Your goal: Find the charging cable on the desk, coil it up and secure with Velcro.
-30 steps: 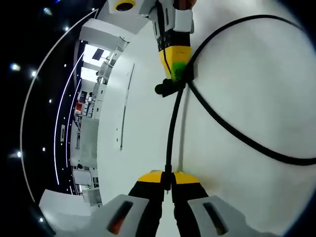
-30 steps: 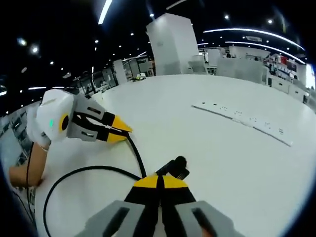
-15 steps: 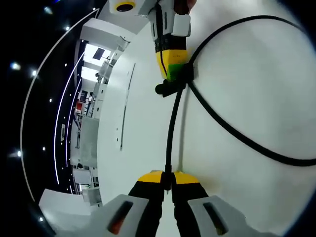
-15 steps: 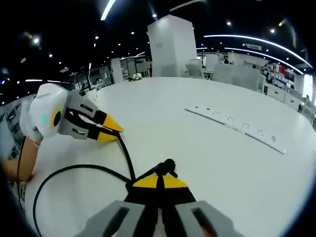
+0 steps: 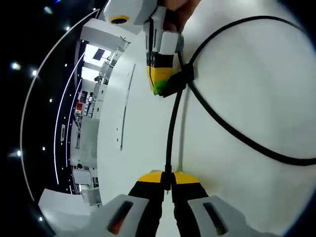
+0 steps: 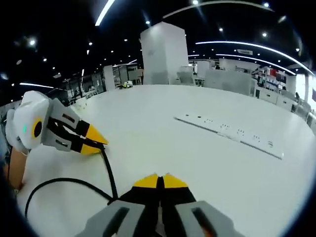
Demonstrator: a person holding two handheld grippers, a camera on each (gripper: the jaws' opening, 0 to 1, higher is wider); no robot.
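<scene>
You have one black charging cable (image 5: 217,121) on the white desk (image 5: 247,64), sweeping a single wide loop through the right half of the left gripper view and crossing itself once near the upper middle. You have two grippers: the left gripper (image 5: 168,176) at the bottom centre of its own view, and the right gripper (image 5: 159,88) reaching in from the top. One hand (image 5: 178,11) shows at the top edge. One long power strip (image 6: 229,135) lies at the right of the right gripper view.
</scene>
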